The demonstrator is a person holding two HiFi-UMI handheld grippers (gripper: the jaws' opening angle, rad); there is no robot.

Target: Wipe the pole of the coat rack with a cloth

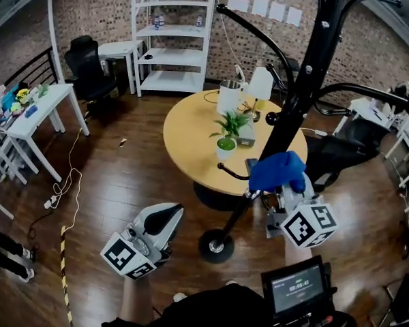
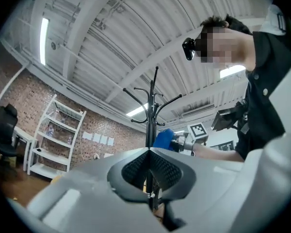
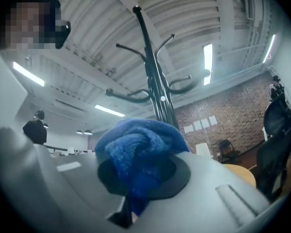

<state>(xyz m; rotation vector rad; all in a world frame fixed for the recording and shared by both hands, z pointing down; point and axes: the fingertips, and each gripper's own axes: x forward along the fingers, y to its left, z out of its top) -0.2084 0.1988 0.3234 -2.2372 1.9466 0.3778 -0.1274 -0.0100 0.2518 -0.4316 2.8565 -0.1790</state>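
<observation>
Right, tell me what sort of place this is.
Probably an office or lab workspace: a white shelving unit, a black office chair, a white desk and a round table beside the coat rack.

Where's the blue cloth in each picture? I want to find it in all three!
Head view: the blue cloth is lower right of centre, at the coat rack pole.
Left gripper view: small, just right of centre, beside the pole.
Right gripper view: big, bottom centre, in front of the pole.
Shared landmark: the black coat rack pole with its curved hooks.
</observation>
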